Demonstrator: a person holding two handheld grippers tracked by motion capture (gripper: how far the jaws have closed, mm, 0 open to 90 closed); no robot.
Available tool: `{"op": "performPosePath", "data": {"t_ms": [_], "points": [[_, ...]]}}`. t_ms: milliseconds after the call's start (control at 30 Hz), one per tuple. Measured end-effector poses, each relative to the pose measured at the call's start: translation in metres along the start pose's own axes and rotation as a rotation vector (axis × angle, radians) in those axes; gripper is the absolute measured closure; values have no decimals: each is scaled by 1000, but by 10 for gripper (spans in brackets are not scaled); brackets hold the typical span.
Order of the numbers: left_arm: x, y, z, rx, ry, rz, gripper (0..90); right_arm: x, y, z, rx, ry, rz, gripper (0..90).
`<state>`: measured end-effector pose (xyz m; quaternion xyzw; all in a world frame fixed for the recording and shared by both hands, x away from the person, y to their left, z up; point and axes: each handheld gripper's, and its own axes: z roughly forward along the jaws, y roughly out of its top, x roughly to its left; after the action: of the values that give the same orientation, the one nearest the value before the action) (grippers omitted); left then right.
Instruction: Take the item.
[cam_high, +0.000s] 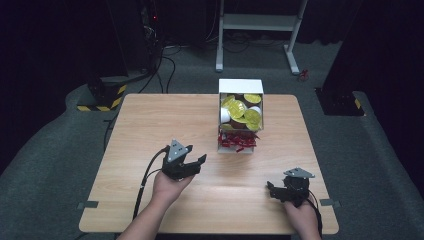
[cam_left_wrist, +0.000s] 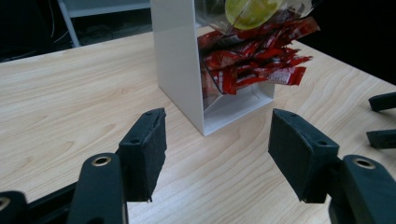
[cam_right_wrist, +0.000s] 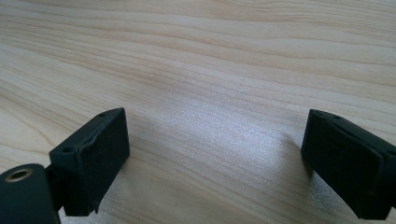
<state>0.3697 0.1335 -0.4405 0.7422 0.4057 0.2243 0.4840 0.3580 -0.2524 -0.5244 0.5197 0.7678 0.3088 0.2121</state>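
White box: tall white open-topped box (cam_high: 240, 86) stands at the far middle of the light wooden desk (cam_high: 150, 125), nothing touching it.
Contents: round gold-foil discs (cam_high: 241, 110) heaped above, red foil packets (cam_left_wrist: 252, 56) spilling from the near opening.
Left gripper: black left gripper (cam_high: 196, 159), held in a hand near the desk's centre, points toward the box; fingers (cam_left_wrist: 144, 149) wide apart, empty.
Right gripper: black right gripper (cam_high: 270, 189) low over the near right desk; fingers (cam_right_wrist: 93, 158) spread, empty.
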Motion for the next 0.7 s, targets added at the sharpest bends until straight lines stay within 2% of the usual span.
{"op": "performPosePath", "data": {"t_ms": [200,367,567,700], "points": [[-2,4,4,-6,-16,4,367,1,0,0,1,2,2,77],[-5,5,13,12,-24,16,368,0,0,0,-2,5,-6,76],[-10,9,23,25,-48,44,357,1,0,0,-1,5,-4,76],[-14,14,25,1,-59,41,355,1,0,0,-2,4,-3,77]]}}
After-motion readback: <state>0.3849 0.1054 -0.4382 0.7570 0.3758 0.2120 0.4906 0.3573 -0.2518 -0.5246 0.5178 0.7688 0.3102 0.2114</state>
